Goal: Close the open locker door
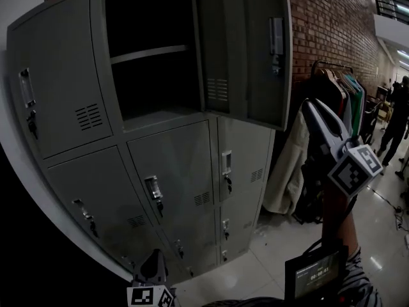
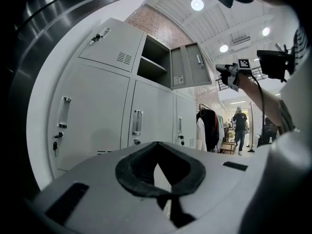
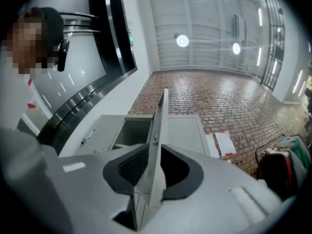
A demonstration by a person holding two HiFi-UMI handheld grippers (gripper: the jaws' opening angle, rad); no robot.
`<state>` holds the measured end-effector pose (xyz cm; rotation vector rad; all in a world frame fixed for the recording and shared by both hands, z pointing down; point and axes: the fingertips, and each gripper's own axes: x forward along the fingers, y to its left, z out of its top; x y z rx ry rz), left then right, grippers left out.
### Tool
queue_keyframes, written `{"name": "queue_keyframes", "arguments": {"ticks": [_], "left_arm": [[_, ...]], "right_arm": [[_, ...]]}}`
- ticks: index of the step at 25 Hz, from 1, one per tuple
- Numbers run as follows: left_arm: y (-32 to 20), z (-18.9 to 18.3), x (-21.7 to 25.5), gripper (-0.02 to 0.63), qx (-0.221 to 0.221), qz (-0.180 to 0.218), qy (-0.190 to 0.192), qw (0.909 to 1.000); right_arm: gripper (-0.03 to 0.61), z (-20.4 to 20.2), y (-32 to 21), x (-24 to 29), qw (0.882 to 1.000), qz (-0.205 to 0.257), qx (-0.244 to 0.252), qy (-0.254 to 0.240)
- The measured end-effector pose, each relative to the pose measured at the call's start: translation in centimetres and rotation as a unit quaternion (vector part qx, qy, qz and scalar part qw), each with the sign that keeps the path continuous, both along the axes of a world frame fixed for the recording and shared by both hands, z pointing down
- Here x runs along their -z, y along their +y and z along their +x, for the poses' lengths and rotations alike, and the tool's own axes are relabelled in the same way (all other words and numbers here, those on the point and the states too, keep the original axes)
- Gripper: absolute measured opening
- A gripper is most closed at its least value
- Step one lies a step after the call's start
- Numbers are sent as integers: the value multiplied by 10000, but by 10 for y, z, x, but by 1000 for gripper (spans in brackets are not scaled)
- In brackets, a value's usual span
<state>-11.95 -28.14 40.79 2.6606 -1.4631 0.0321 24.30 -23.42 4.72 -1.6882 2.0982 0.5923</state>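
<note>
**Right gripper point(image 1: 311, 109), jaws slightly apart and empty, raised near the open locker door point(image 1: 246, 50).**
We would push the door's outer face near its free edge, swinging it left until flush; the left gripper point(image 2: 155, 145), jaws together, hangs low.

Left gripper point(image 1: 153, 266) cut off below its fingers point(image 1: 151, 272); locker door point(image 1: 246, 50) top out of pic, above right gripper point(image 1: 314, 110)

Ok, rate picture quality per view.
Head view: dim, the lockers bow from wide-angle distortion, open compartment near black. Left gripper view: bright, ceiling lamps flare, dark vignette at left. Right gripper view: ceiling lamps glare, open locker door sharp, edge-on.
</note>
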Motion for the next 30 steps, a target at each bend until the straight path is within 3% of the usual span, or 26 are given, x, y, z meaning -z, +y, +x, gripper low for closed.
{"name": "queue_keyframes", "arguments": {"ticks": [10, 16, 22, 30], "left_arm": [[4, 23, 12, 5, 119, 154, -10, 9998], [8, 17, 15, 5, 349, 185, -53, 9992], [18, 13, 20, 5, 471, 264, -61, 9985], [8, 8, 70, 5, 593, 966, -262, 9932]], "right_arm": [[87, 3, -46, 6, 9907, -514, 1260, 105], [54, -5, -44, 2, 9874, -402, 1530, -59], [32, -41, -30, 2, 9813, -281, 1894, 203], [34, -97, -18, 3, 9774, -70, 2010, 646]]}}
